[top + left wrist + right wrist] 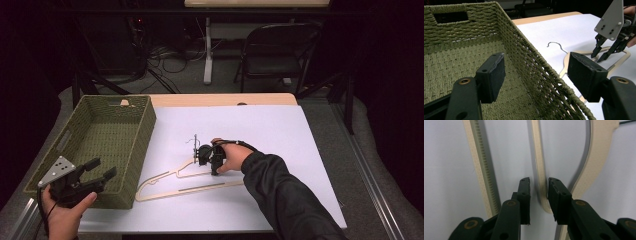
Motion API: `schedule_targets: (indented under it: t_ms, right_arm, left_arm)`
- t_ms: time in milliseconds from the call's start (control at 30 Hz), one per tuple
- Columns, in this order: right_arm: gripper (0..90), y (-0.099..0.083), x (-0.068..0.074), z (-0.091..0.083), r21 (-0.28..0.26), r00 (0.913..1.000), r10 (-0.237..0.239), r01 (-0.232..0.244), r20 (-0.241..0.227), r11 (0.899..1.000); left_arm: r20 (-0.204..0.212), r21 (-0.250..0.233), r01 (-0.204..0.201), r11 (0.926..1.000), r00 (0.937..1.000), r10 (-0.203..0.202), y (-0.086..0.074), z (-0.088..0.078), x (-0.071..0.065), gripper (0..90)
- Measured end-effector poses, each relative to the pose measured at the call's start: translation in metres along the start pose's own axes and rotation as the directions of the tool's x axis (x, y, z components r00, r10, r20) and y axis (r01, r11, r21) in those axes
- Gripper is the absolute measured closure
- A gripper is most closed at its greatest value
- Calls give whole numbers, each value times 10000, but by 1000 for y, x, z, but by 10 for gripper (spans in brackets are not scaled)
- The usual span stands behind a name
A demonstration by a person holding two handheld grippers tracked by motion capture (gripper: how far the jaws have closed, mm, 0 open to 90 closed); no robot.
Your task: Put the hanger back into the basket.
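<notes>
A cream wooden hanger [190,189] with a wire hook [194,141] lies flat on the white sheet [270,130]. My right gripper [202,161] points down onto the hanger's upper arm. In the right gripper view that arm [596,157] runs between the jaws of my right gripper [539,182], and a narrow gap shows beside the left pad, so it is open around it. My left gripper [102,168] is held at the near corner of the green woven basket [142,140], open with nothing in it. In the left gripper view, the left gripper [537,70] straddles the basket rim [524,37], with the right gripper [600,55] beyond.
The basket takes up the table's left side and its bottom is bare. A wooden table edge [225,99] shows behind the sheet. A black folding chair [280,50] and floor cables [170,55] are beyond the table.
</notes>
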State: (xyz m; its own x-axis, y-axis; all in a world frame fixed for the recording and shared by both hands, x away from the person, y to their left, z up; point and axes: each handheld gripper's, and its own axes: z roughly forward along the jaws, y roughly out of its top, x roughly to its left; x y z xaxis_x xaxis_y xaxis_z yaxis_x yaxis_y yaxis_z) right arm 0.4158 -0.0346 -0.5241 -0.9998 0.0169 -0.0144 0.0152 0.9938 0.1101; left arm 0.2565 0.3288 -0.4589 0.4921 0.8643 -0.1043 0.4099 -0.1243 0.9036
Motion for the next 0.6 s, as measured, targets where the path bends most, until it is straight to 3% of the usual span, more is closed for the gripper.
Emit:
schedule_targets:
  t_ms: [400, 600]
  right_arm:
    - [750, -2, -3, 3, 126, 10000, 57, -56, -59, 9999]
    - [823, -2, -2, 3, 184, 10000, -19, 19, -26, 9998]
  left_arm:
    - [-3, 43, 12, 10000, 10000, -11, -1, 1, 1, 304]
    - [-12, 44, 5, 10000, 10000, -5, -1, 1, 1, 303]
